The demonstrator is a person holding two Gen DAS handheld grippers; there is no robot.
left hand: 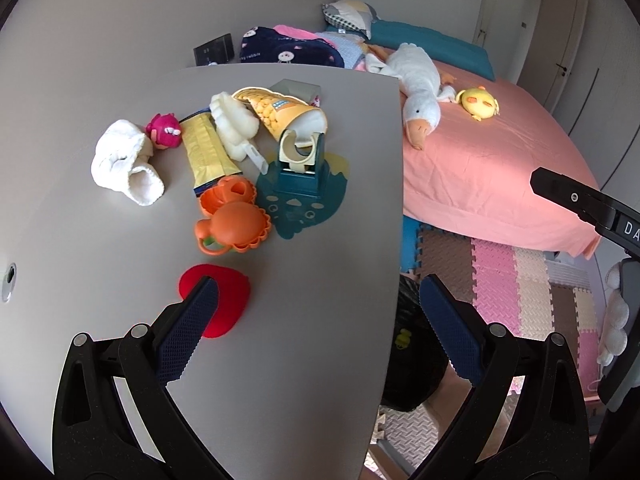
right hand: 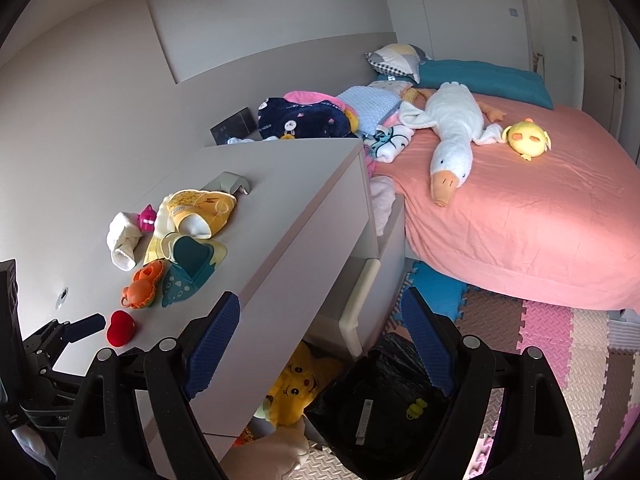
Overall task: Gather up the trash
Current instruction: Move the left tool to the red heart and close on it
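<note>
A grey cabinet top [left hand: 312,240] holds clutter: a white rolled sock [left hand: 124,162], a pink toy [left hand: 164,130], a yellow wrapper [left hand: 208,148], a yellow paper cup [left hand: 288,114], a tape dispenser [left hand: 300,168], orange toys [left hand: 234,216] and a red heart [left hand: 218,300]. My left gripper [left hand: 316,300] is open and empty, its left finger over the red heart. My right gripper [right hand: 320,320] is open and empty, off the cabinet's front edge, above a black trash bag [right hand: 380,396]. The bag holds a small yellow item [right hand: 416,408] and a white strip [right hand: 363,420]. The bag also shows in the left view [left hand: 412,356].
A pink bed [right hand: 520,220] with a white goose plush [right hand: 452,136] and a yellow chick plush [right hand: 526,138] stands to the right. Foam floor tiles [right hand: 560,340] lie below. A cabinet drawer [right hand: 356,308] stands open, with a yellow plush [right hand: 298,384] under it.
</note>
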